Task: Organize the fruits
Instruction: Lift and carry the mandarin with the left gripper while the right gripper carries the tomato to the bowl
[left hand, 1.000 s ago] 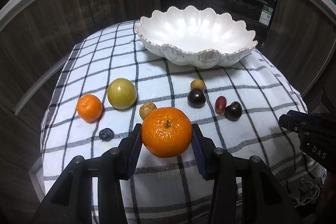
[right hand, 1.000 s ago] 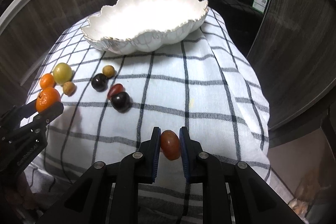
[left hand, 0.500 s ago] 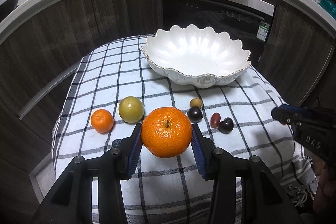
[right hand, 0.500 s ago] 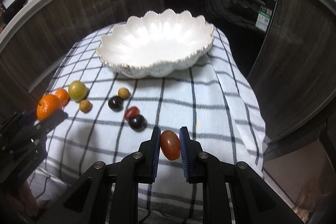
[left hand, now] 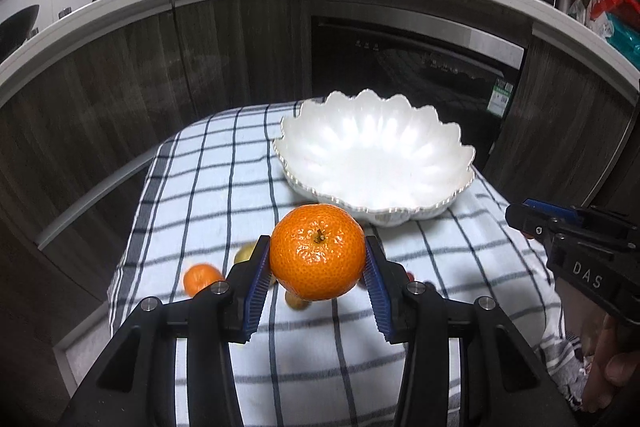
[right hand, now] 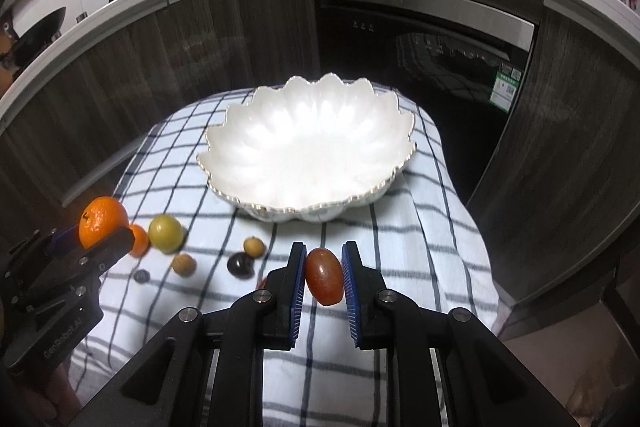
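Observation:
My left gripper [left hand: 317,263] is shut on a large orange mandarin [left hand: 317,251] and holds it above the checked cloth, in front of the empty white scalloped bowl [left hand: 376,163]. My right gripper [right hand: 323,269] is shut on a small reddish-brown oval fruit [right hand: 324,275], also raised in front of the bowl [right hand: 308,151]. On the cloth to the left lie a small mandarin [right hand: 139,239], a yellow-green round fruit [right hand: 165,232], two small tan fruits [right hand: 184,263], a dark plum [right hand: 240,264] and a blueberry [right hand: 141,275]. The left gripper with its mandarin [right hand: 98,221] shows in the right wrist view.
The checked cloth [right hand: 424,227] covers a small table that drops off on all sides. Dark wooden cabinets [left hand: 120,87] and a built-in appliance [left hand: 416,67] stand behind it, under a counter with bottles and a microwave. The right gripper's body [left hand: 580,247] shows at right.
Both grippers have lifted higher with their fruits and tilted toward the bowl; the table and loose fruits now sit lower and farther in both views.

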The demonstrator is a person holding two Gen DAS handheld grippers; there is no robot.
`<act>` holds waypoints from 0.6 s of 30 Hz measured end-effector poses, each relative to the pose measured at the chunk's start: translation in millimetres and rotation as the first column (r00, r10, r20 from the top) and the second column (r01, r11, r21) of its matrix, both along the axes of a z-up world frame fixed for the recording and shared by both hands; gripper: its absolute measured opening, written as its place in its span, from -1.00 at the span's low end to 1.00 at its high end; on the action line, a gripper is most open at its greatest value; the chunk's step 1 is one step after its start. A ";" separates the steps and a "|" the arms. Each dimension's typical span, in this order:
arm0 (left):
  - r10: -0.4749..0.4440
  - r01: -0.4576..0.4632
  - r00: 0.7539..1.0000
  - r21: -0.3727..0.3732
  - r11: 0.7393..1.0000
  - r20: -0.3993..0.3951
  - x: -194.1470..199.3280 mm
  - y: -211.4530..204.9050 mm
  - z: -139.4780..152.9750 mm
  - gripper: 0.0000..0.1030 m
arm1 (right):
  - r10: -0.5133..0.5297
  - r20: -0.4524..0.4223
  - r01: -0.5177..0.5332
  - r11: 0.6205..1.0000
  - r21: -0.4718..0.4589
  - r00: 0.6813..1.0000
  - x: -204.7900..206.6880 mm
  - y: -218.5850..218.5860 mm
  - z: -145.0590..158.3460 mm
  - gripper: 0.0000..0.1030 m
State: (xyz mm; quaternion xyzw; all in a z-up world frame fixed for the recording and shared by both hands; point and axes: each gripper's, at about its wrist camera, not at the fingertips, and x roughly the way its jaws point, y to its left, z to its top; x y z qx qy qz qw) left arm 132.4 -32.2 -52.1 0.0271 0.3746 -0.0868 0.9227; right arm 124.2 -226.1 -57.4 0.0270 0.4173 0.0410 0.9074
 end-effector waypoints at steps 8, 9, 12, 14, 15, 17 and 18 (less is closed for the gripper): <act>-0.014 0.015 1.000 -0.019 1.000 0.007 26.4 -2.9 12.5 -0.14 | -0.010 0.034 0.010 1.000 0.006 0.999 19.1 -1.8 11.9 -0.61; -0.017 0.017 1.000 -0.019 1.000 0.011 29.7 -3.9 14.0 -0.14 | -0.014 0.036 0.014 1.000 0.010 0.999 22.7 -2.8 13.3 -0.61; -0.023 0.023 0.999 -0.017 1.000 0.023 39.9 -6.9 17.4 -0.14 | -0.024 0.045 0.023 1.000 0.012 0.999 31.4 -5.1 16.6 -0.61; -0.027 0.027 1.000 -0.035 0.999 0.013 48.1 -6.7 18.2 -0.14 | -0.029 0.051 0.028 1.000 0.012 0.998 38.0 -5.8 18.1 -0.61; -0.032 0.032 0.999 -0.050 0.998 0.003 54.5 -7.0 18.0 -0.14 | -0.031 0.053 0.031 0.999 0.011 0.998 41.9 -6.3 19.0 -0.61; -0.041 0.041 0.999 -0.056 0.998 -0.008 62.9 -8.7 16.9 -0.14 | -0.035 0.059 0.035 0.999 0.007 0.998 49.2 -6.5 20.3 -0.61; -0.047 0.046 0.999 -0.060 0.997 -0.016 68.1 -9.7 15.8 -0.14 | -0.037 0.062 0.036 0.999 0.010 0.997 53.4 -6.8 21.3 -0.61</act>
